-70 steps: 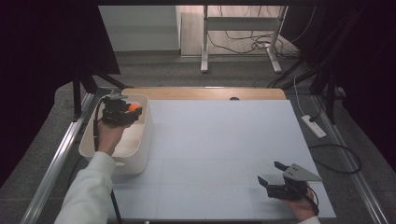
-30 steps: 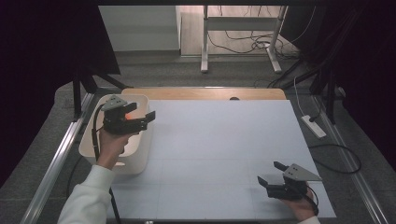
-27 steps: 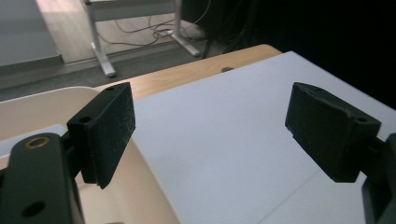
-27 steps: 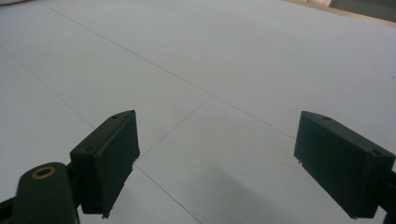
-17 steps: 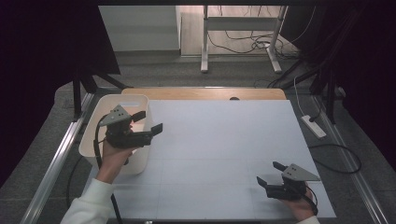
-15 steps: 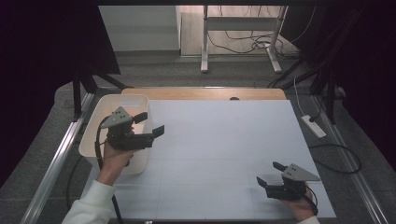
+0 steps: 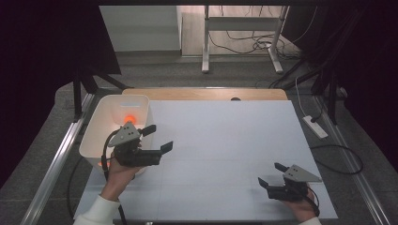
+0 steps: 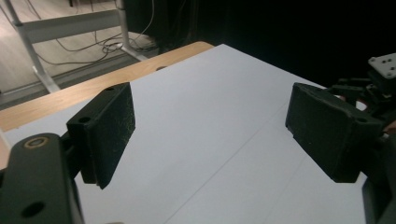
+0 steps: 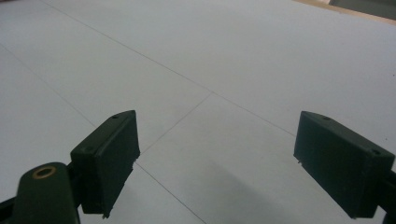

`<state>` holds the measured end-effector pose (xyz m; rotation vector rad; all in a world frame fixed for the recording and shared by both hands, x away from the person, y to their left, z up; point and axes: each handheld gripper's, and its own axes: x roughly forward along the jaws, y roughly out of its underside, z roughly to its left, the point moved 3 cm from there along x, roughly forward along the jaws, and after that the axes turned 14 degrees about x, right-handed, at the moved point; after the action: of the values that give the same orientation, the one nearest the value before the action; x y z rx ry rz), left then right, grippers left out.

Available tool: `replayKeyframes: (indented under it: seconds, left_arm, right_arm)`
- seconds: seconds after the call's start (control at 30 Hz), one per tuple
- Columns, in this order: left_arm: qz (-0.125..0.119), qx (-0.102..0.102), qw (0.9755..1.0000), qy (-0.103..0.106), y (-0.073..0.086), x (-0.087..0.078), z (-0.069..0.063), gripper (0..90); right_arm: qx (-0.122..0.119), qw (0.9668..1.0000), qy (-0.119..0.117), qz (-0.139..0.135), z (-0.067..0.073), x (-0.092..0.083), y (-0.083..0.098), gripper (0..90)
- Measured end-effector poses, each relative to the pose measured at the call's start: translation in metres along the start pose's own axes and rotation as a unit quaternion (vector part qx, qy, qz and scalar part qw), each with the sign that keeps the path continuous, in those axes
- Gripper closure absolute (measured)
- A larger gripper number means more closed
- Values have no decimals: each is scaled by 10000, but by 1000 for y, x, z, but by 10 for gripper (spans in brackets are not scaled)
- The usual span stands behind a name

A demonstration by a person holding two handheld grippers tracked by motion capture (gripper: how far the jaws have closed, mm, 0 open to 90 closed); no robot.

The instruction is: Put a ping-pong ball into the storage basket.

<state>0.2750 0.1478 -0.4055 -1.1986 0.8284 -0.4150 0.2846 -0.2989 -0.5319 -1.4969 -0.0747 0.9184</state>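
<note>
The left tongs (image 7: 157,139) stand wide apart with nothing between the pads — the left gripper view shows bare white table (image 7: 225,140) through the gap. They hover level at the near right edge of the white bin (image 7: 99,136), pointing out over the table. The orange ball (image 7: 128,117) lies inside the bin, on its floor toward the far end, well behind the pads. The right tongs (image 7: 272,176) are likewise spread and empty, low over the table's near right corner.

The main risk, as I judge it: the ball is left behind, so any reach back in must clear the bin's rim. A pad or the trailing cable (image 7: 106,147) catching that thin wall could tip or drag the light bin — and a round ball rolls away from a careless pinch.
</note>
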Motion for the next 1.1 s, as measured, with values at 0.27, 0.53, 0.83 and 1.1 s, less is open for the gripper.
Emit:
replayKeyframes:
  seconds: [0.27, 0.53, 0.83, 1.1]
  left_arm:
    - [48, 106, 9998, 146, 6, 4, -19, 168]
    - [93, 53, 9996, 251, 26, 11, -36, 168]
    - [495, 78, 9986, 157, 60, 18, -43, 167]
    - [747, 209, 9970, 25, 88, 16, -46, 168]
  right_arm:
    - [-8, 10000, 6, -2, 1, 0, 0, 140]
    - [8, 10000, -87, -21, 2, -2, 0, 140]
    - [-49, 9999, -137, -29, 4, -1, 0, 140]
    - [-38, 9999, -143, -23, 5, -2, 1, 139]
